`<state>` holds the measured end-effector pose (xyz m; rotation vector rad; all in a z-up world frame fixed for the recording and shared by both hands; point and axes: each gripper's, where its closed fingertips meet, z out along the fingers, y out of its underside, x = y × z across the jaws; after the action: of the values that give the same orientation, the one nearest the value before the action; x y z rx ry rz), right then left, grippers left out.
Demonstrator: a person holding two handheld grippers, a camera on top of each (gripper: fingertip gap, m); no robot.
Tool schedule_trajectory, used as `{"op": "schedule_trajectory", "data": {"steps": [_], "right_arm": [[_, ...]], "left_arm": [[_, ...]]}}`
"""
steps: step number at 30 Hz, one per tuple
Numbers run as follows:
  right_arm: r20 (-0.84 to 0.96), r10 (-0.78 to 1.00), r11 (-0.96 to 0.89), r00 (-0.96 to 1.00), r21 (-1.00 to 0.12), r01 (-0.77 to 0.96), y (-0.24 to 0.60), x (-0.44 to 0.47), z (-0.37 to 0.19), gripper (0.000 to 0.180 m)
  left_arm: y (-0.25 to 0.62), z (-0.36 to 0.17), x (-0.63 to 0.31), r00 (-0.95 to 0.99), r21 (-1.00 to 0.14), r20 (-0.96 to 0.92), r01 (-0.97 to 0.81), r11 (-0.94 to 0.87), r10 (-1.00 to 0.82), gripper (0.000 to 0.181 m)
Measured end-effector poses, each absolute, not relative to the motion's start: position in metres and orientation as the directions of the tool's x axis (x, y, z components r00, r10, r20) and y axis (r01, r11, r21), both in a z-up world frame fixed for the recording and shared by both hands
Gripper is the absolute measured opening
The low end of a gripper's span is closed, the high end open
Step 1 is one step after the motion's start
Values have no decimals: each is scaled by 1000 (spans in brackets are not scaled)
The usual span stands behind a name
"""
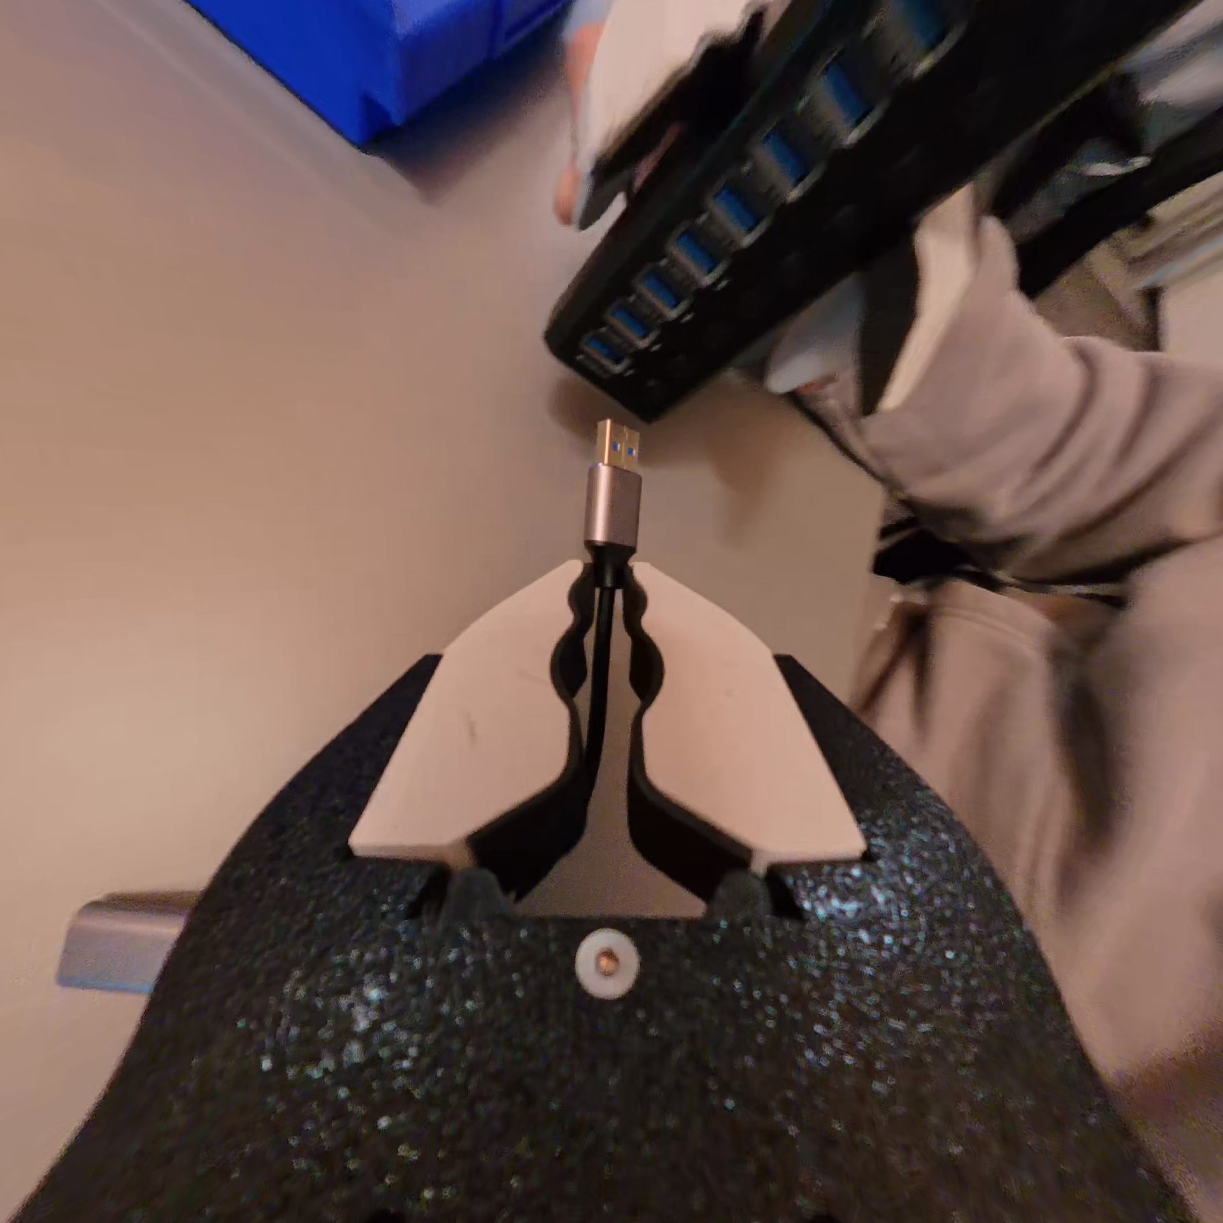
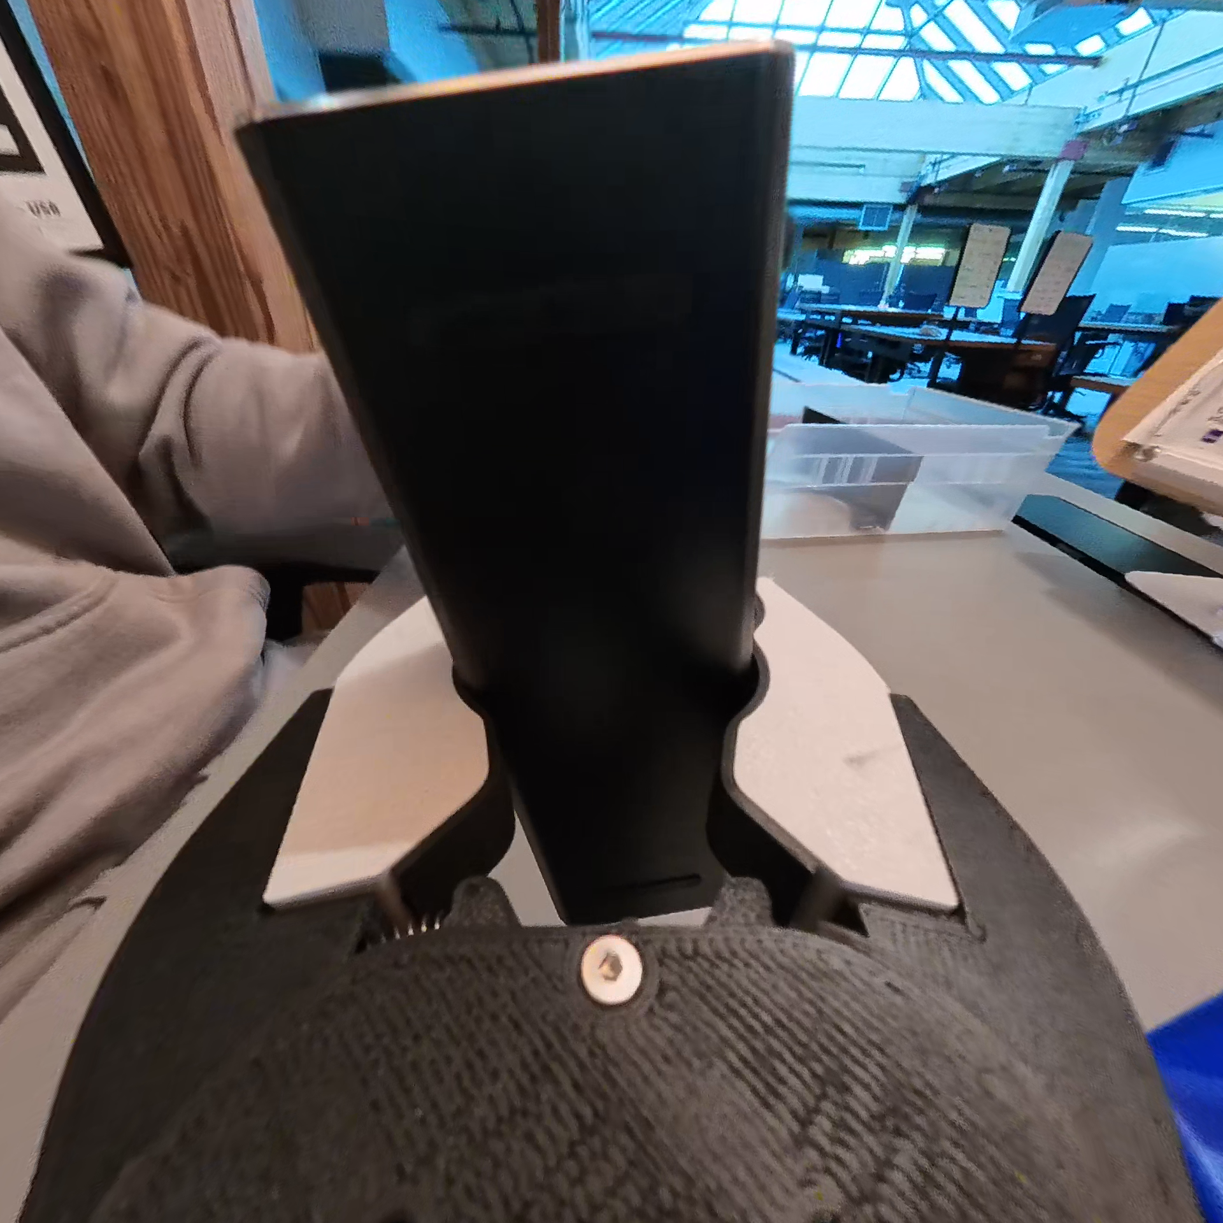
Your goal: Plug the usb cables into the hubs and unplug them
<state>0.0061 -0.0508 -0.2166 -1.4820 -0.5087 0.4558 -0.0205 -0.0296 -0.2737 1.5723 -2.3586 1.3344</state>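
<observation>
Left gripper jaws pinching USB cable w/ plug aimed just below black multi-port hub, held aloft over table in right gripper jaws, ports facing plug for insertion.

I am working in a large open-plan office or workshop hall. Behind my table I see rows of long desks with dark chairs, standing boards covered in writing, white structural columns and a skylight roof. A clear plastic bin sits on the table, beside a wooden post.
</observation>
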Motion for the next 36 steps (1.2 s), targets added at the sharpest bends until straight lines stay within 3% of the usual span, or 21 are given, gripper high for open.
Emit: {"op": "schedule_trajectory", "data": {"steps": [1, 8, 20, 28, 36], "right_arm": [[57, 581, 39, 812, -998, 42, -49, 3, -219, 75], [86, 626, 3, 775, -994, 108, -46, -12, -229, 75], [14, 669, -10, 743, -1000, 27, -53, -15, -223, 75], [31, 667, -21, 744, -998, 61, -52, -20, -225, 75], [61, 639, -30, 766, -994, 104, -49, -20, -219, 75]], "left_arm": [[-29, -267, -23, -500, -626, 461, -768, 131, -733, 8], [-26, -232, -33, -493, -537, 614, -833, 131, -617, 8], [-53, -214, -22, -498, -434, 630, -862, 261, -596, 8], [-57, -215, -22, -485, -388, 678, -874, 292, -553, 8], [-53, -209, -18, -527, -381, 595, -850, 365, -606, 8]]}}
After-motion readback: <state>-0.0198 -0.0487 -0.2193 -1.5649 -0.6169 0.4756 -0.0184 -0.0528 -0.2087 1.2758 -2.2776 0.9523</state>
